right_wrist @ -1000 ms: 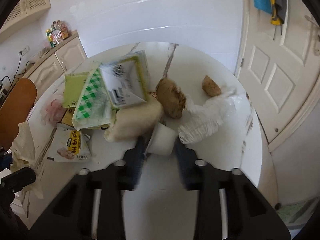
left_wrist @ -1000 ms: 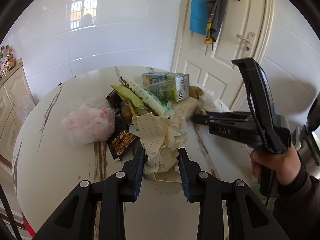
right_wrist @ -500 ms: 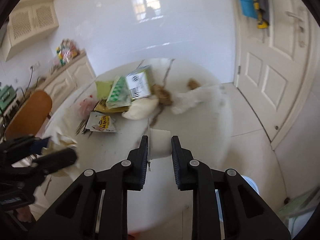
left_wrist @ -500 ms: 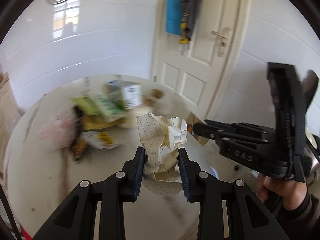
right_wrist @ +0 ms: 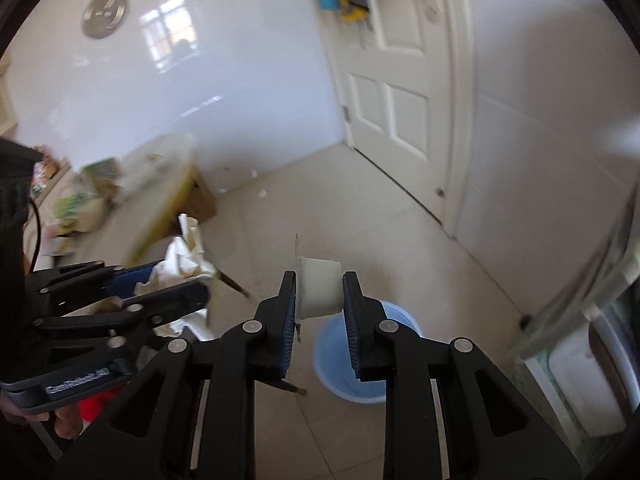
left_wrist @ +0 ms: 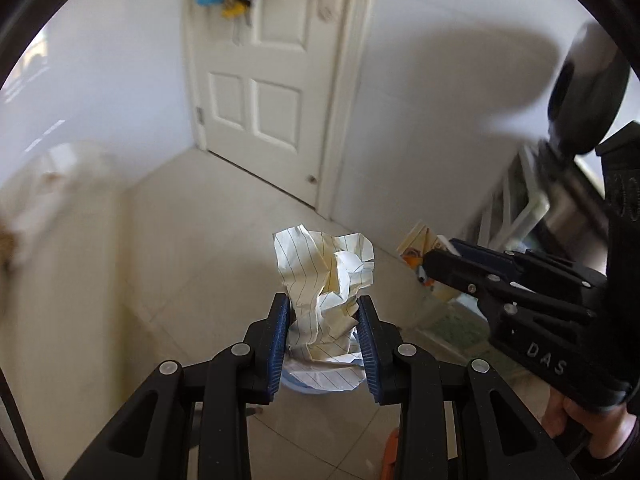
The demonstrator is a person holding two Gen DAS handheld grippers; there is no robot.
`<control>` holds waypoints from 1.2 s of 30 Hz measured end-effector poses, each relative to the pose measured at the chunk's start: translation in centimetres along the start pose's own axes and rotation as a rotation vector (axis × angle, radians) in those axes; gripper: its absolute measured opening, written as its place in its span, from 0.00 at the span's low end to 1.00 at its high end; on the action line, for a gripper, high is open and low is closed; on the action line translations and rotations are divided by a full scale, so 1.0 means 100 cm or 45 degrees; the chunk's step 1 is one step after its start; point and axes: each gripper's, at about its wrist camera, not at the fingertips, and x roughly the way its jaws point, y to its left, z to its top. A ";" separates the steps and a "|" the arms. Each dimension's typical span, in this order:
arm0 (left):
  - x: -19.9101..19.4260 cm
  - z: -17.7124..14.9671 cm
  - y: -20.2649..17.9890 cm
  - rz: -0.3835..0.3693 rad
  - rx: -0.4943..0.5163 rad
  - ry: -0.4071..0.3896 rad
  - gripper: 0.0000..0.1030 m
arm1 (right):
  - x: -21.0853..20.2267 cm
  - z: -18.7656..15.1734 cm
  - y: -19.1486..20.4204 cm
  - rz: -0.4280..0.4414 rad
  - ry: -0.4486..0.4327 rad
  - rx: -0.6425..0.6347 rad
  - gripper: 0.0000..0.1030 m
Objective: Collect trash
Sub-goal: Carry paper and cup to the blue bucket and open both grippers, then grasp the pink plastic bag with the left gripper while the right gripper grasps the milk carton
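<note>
My left gripper [left_wrist: 323, 320] is shut on a crumpled sheet of lined paper [left_wrist: 326, 276], held above the floor over a light blue bin [left_wrist: 304, 386] that is mostly hidden under the paper. In the right wrist view the left gripper [right_wrist: 160, 280] with the paper [right_wrist: 182, 258] sits to the left. My right gripper [right_wrist: 319, 300] is shut on a small white plastic cup [right_wrist: 320, 286] with a peeled lid, held above and just left of the blue bin [right_wrist: 348, 360]. The right gripper [left_wrist: 440, 262] also shows at the right of the left wrist view.
A white panelled door [left_wrist: 276, 76] stands ahead with clothes hanging on it. The round table [right_wrist: 160, 176] with several more wrappers is at the left, blurred. A white appliance [right_wrist: 580, 376] and a mat [left_wrist: 452, 328] lie at the right. The floor is pale tile.
Both grippers have swung away from the table to the right and down, carrying the paper and the cup, and now hang over the floor by the blue bin.
</note>
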 end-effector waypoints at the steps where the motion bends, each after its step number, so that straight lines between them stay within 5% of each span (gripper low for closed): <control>1: 0.022 0.005 -0.003 0.005 0.010 0.035 0.29 | 0.010 0.000 -0.009 -0.003 0.014 0.021 0.20; 6: 0.092 0.024 0.007 0.002 0.014 0.134 0.36 | 0.060 -0.003 -0.045 -0.015 0.077 0.080 0.20; 8: 0.118 0.032 0.014 0.085 0.036 0.160 0.58 | 0.080 -0.005 -0.055 -0.005 0.104 0.100 0.21; 18: 0.141 0.042 0.012 0.130 0.032 0.159 0.65 | 0.101 -0.012 -0.076 -0.002 0.133 0.171 0.30; 28: -0.012 0.012 -0.016 0.110 0.006 -0.149 0.72 | -0.022 0.012 -0.021 -0.040 -0.081 0.039 0.51; 32: -0.096 -0.012 -0.006 0.229 0.003 -0.346 0.90 | -0.080 0.019 0.031 -0.021 -0.197 -0.054 0.62; 36: -0.152 -0.043 0.018 0.340 -0.026 -0.459 0.96 | -0.117 0.020 0.093 0.031 -0.272 -0.153 0.70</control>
